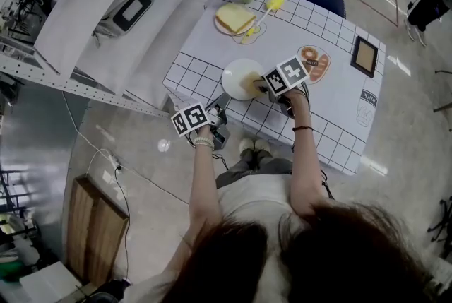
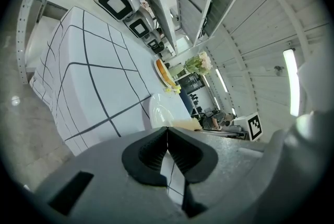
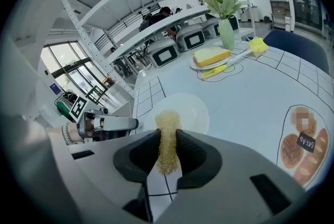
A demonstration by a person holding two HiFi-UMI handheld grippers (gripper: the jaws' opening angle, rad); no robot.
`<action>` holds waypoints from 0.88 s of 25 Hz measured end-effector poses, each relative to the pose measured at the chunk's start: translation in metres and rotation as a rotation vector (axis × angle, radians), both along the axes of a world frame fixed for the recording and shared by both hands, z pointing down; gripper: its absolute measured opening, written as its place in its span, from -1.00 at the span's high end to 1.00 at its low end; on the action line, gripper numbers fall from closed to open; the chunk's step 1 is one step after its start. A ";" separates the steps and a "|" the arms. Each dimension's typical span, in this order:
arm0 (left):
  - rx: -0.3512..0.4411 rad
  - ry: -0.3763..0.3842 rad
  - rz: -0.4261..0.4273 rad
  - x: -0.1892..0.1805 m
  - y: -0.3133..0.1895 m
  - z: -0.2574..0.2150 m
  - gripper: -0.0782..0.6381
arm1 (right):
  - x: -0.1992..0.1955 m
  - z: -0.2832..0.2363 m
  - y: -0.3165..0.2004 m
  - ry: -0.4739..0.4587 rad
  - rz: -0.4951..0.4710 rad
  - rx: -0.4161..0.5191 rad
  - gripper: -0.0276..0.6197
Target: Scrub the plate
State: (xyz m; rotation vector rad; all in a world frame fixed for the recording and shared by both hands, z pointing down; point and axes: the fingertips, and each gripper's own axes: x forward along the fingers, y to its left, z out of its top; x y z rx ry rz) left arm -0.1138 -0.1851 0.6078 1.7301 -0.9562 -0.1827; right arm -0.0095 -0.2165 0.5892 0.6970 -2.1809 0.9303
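**Scouring pad at plate rim; left gripper idle**

The table (image 1: 332, 104), under a grid-pattern cloth, carries the white plate (image 1: 240, 77) near its front edge, straight ahead of the person and empty.

The right gripper (image 3: 167, 152) is clamped on a straw-coloured mesh scouring pad (image 3: 167, 137). The pad's long axis runs forward along the jaws. Its free end lies over the plate's near rim; contact cannot be confirmed. The plate sits directly ahead of this gripper and just beyond it, so in my judgement the scrub needs only a short push forward and down.

The left gripper (image 2: 167, 152) has its jaws closed together with nothing between them. It hangs off the table's front-left corner, apart from the plate, which lies ahead and to its right. The right hand is plainly the nearer. The plate is unsteadied and may slide under pressure.
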 end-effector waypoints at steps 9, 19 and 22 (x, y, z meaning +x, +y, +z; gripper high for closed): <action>0.001 0.003 -0.021 -0.002 0.002 -0.001 0.75 | -0.008 0.001 0.009 -0.004 -0.044 -0.028 0.67; 0.004 0.007 -0.032 -0.002 0.003 -0.003 0.75 | -0.026 0.004 0.019 0.016 -0.132 -0.056 0.67; 0.007 0.005 -0.031 -0.002 0.003 -0.004 0.75 | -0.032 0.005 0.021 0.018 -0.152 -0.057 0.67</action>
